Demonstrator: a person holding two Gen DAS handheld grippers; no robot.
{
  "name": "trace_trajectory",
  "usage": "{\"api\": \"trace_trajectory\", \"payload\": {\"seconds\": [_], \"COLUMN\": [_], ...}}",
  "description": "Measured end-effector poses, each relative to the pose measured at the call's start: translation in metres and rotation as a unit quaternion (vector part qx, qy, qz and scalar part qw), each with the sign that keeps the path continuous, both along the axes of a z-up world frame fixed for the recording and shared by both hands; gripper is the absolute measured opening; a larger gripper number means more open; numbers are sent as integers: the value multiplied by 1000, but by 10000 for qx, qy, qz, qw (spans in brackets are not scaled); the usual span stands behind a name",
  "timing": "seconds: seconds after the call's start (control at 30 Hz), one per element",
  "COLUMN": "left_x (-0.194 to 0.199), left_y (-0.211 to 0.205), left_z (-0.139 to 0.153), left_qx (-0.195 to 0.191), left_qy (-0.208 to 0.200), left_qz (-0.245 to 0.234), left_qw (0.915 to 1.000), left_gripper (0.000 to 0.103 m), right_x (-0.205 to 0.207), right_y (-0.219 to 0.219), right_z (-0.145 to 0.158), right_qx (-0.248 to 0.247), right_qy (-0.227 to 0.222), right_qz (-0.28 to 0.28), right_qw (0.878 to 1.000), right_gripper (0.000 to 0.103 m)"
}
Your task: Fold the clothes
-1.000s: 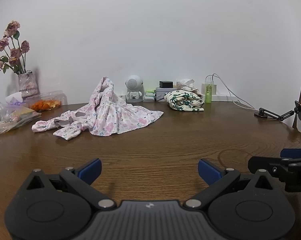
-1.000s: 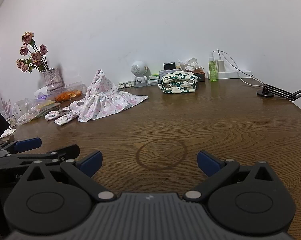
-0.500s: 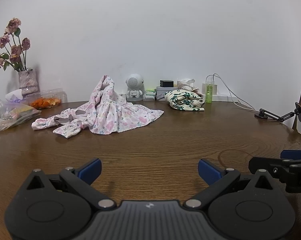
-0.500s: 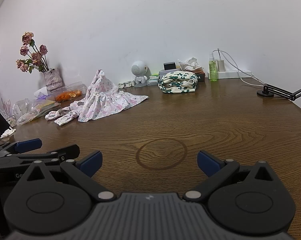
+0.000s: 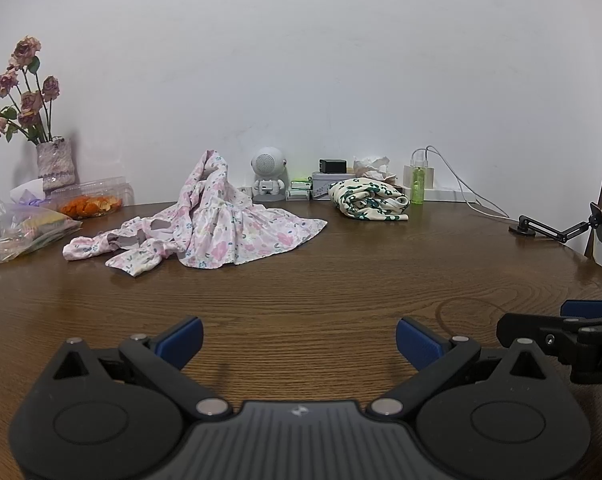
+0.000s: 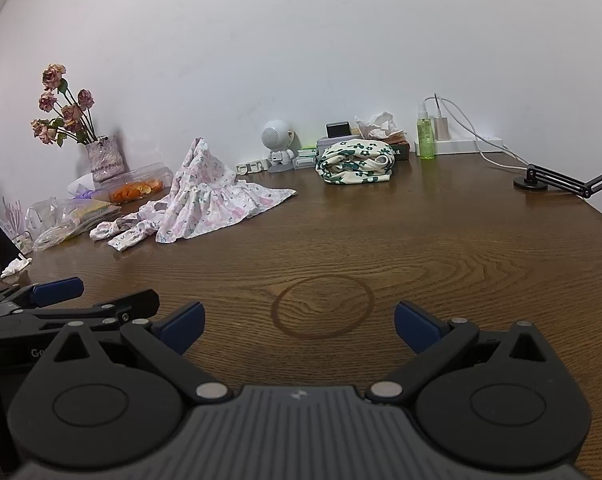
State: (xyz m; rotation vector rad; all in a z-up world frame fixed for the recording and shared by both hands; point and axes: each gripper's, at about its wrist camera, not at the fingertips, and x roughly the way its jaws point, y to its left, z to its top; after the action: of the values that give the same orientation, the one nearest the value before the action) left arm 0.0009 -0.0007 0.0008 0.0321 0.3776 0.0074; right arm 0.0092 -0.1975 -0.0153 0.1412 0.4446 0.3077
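A crumpled pink floral garment (image 5: 217, 232) lies in a heap at the far left of the wooden table (image 5: 341, 280); it also shows in the right wrist view (image 6: 205, 204). A folded cream cloth with green flowers (image 5: 367, 200) sits at the back near the wall, also in the right wrist view (image 6: 355, 162). My left gripper (image 5: 297, 340) is open and empty, low over the table's near side, far from both cloths. My right gripper (image 6: 297, 322) is open and empty beside it, over a ring mark in the wood.
A vase of dried roses (image 5: 55, 164), a clear box of orange peel (image 5: 91, 204) and plastic bags (image 5: 21, 230) stand at the left. A white robot speaker (image 5: 267, 178), small boxes, a green spray bottle (image 5: 417, 186), a charger cable and a black phone arm (image 5: 557, 230) line the back and right.
The left wrist view has shifted slightly, with the flowers and garment moving a little right in frame. The right gripper has not moved. Both stay open.
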Motion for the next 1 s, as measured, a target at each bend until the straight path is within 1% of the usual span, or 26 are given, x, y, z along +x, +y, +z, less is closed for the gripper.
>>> {"api": "trace_trajectory", "payload": {"seconds": [1.0], "left_x": [1], "left_y": [0], "left_z": [0], "left_qx": [9], "left_qy": [1], "left_qz": [3], "left_qw": [10000], "left_gripper": [103], "right_x": [0], "right_y": [1], "right_z": [1], "right_qx": [-26], "right_qy": [13], "right_qz": [-5], "right_qw": [10000], "right_gripper": [103]}}
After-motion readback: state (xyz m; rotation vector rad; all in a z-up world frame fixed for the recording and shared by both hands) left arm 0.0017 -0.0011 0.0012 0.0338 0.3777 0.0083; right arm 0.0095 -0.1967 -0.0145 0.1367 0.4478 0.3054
